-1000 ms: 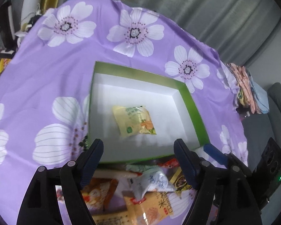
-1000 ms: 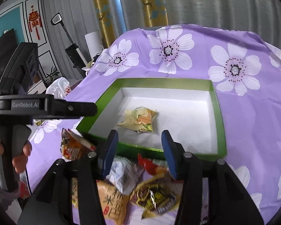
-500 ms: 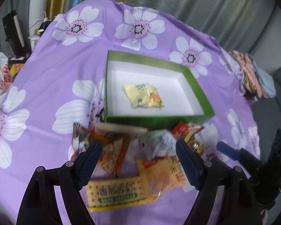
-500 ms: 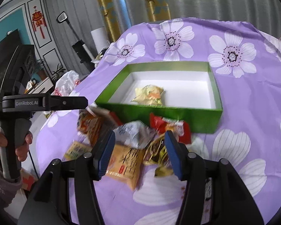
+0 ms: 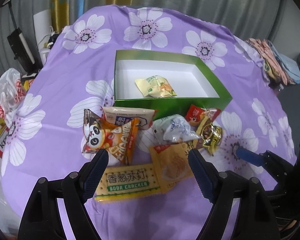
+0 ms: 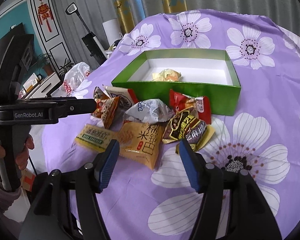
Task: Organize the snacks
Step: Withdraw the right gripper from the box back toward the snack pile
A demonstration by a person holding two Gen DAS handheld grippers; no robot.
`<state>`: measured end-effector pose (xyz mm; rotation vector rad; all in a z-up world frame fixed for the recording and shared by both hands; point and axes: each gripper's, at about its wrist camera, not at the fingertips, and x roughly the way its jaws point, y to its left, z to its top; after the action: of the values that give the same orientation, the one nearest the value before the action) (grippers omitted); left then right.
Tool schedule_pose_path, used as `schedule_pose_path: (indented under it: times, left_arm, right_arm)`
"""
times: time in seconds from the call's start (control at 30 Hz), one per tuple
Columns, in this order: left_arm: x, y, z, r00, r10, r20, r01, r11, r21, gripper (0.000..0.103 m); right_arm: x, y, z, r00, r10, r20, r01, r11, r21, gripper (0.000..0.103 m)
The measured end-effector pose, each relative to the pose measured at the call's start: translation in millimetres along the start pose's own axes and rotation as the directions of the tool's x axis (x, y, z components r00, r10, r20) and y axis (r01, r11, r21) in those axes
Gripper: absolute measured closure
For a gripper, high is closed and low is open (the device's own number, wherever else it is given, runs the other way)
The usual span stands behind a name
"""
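A green box (image 5: 170, 100) with a white inside holds one yellow snack pack (image 5: 156, 86). In front of it lies a pile of snacks: a soda cracker pack (image 5: 128, 180), an orange rice cracker pack (image 5: 172, 168), a panda pack (image 5: 110, 138), a white pack (image 5: 176, 130), a red pack (image 5: 202, 114) and a dark gold pack (image 5: 210, 136). My left gripper (image 5: 148, 156) hangs open above the pile's near edge, holding nothing. My right gripper (image 6: 149, 145) is opening over the orange pack (image 6: 142, 140), its pads clear of it. The box (image 6: 176, 92) sits behind.
A purple flowered cloth (image 5: 70, 76) covers the table. My left gripper (image 6: 86, 106) reaches in from the left of the right wrist view, held by a person's hand (image 6: 28, 142). A white plastic bag (image 5: 8, 92) sits past the left edge, folded fabric (image 5: 274, 68) at the far right.
Both grippers have drawn back from the box toward the near side, so the snack pile now lies under them. The right jaws stand wider apart than before.
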<state>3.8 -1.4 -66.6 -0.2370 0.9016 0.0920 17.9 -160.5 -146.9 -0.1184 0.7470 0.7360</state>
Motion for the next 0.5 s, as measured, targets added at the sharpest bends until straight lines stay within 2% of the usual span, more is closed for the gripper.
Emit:
schedule_pose_path:
  times: [0.5]
  left_arm:
    - [-8,-25,-8,0.996,0.066,0.060,-0.071,0.993,0.092,0.021]
  right_arm:
    - [5,5,-7,1.000,0.007,-0.014,-0.007,1.000,-0.015,0.039]
